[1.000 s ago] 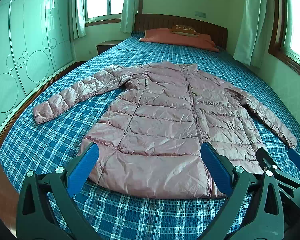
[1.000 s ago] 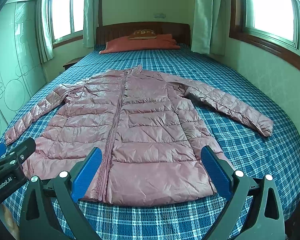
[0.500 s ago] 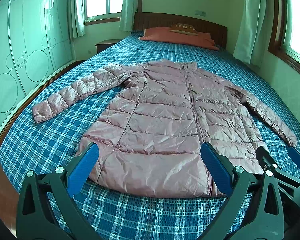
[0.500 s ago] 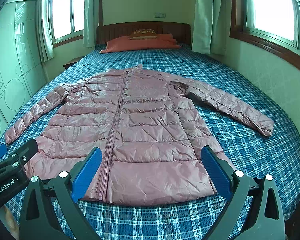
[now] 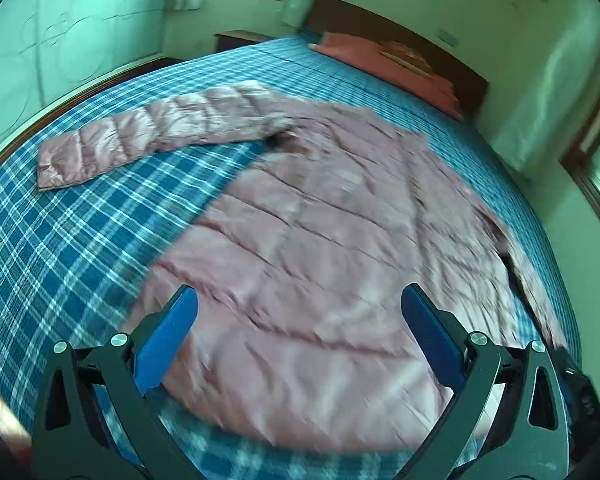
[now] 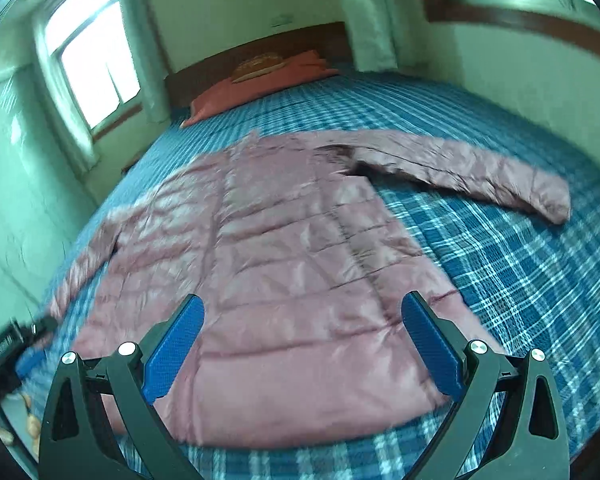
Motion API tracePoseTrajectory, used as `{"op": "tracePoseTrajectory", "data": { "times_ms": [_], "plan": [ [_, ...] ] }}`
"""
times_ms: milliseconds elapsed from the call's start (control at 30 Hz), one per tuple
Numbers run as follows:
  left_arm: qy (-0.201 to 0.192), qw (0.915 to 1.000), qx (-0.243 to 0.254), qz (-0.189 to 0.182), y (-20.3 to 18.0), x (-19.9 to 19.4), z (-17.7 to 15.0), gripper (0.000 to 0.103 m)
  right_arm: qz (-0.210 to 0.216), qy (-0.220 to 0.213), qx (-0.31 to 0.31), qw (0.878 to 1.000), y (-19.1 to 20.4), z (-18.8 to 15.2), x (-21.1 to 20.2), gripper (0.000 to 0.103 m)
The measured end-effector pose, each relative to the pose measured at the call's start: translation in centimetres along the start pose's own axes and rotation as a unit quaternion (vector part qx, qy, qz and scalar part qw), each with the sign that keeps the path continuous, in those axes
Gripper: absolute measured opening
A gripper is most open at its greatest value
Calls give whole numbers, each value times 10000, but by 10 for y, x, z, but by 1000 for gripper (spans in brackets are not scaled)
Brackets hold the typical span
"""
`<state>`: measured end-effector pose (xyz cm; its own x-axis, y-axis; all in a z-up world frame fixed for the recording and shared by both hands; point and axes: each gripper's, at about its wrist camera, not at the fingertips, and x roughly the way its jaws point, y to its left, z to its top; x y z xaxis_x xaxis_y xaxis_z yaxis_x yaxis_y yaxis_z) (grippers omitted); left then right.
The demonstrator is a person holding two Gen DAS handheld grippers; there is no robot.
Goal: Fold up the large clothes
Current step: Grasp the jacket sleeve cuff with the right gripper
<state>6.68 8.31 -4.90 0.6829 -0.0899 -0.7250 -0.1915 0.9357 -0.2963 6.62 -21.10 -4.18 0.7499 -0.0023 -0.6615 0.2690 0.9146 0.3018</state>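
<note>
- Left gripper (image 5: 300,336) and right gripper (image 6: 303,336) both spread wide, holding nothing, above the near hem.
- Pink puffer jacket (image 5: 340,248) flat on bed (image 5: 80,240), sleeves out.
- Probably light, puffy, slippery; best pinched at cuffs or hem corners.

A pink quilted puffer jacket (image 5: 320,240) lies spread flat on the blue plaid bedspread (image 5: 80,240), one sleeve (image 5: 152,132) stretched out toward the bed's edge. The left gripper (image 5: 300,336) hangs over the hem, jaws wide apart, empty. An orange pillow (image 5: 384,60) sits by the headboard (image 5: 432,56).
</note>
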Motion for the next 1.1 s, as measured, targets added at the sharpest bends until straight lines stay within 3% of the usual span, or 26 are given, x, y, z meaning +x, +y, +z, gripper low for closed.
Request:
{"op": "tracePoseTrajectory", "data": {
  "times_ms": [100,200,267,333,400,533,600,633,833,1100],
  "plan": [
    [89,9993,-314,184,24,25,13,97,27,-86,593,9982,-41,15,14,98],
    [218,9973,-688,151,49,43,24,75,-85,-236,1152,9930,-85,28,26,94],
    [317,9952,-916,124,61,54,30,71,-224,-341,1414,9891,-113,36,33,62],
    [318,9942,-1001,232,71,63,35,57,-398,-348,1716,9837,-144,42,41,58],
    [332,9931,-1047,422,78,71,40,47,-270,-447,2022,9779,-168,44,44,58],
    [453,9882,-1351,571,93,86,46,48,-146,-693,2731,9594,-222,46,53,67],
    [450,9853,-1502,681,99,92,46,64,-134,-815,3054,9486,-241,44,57,68],
    [429,9835,-1575,776,101,94,46,67,-104,-863,3245,9419,-252,44,61,69],
    [255,9769,-1700,1271,109,97,44,69,107,-1044,4070,9074,-298,37,75,69],
    [251,9743,-1305,1819,102,104,42,74,229,-1594,4342,8863,-323,36,66,69]
  ]
}}
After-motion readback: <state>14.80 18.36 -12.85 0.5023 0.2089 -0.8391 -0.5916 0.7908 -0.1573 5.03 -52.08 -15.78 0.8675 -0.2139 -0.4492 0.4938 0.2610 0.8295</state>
